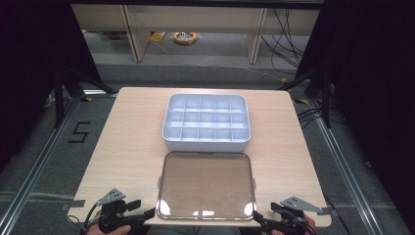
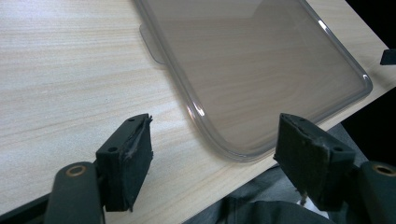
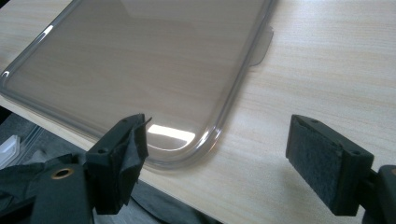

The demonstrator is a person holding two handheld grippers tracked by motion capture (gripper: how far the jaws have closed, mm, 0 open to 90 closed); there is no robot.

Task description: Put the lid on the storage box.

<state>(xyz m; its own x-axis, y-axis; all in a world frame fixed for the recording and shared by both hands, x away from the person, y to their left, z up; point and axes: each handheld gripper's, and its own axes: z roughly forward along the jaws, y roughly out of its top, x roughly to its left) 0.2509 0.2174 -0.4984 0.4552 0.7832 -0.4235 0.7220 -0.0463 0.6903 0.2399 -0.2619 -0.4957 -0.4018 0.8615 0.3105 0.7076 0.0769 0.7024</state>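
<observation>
A clear, smoky plastic lid (image 1: 205, 185) lies flat on the wooden table (image 1: 127, 147), near its front edge. Behind it stands a white box (image 1: 206, 122) divided into several small compartments, all looking empty. My left gripper (image 1: 147, 215) sits at the lid's near left corner, jaws open, with that corner (image 2: 233, 149) lying between and just ahead of them. At the near right corner my right gripper (image 1: 262, 218) is open too; the lid's rounded corner (image 3: 196, 149) lies ahead of its left jaw. Neither gripper's pads touch the lid (image 3: 140, 60).
The lid (image 2: 261, 60) has a small tab on each side edge. Table edges drop off to a grey floor with metal rails left and right. Desk legs, cables and a yellow object lie on the floor beyond the table. A person's dark-clothed lap shows below the front edge.
</observation>
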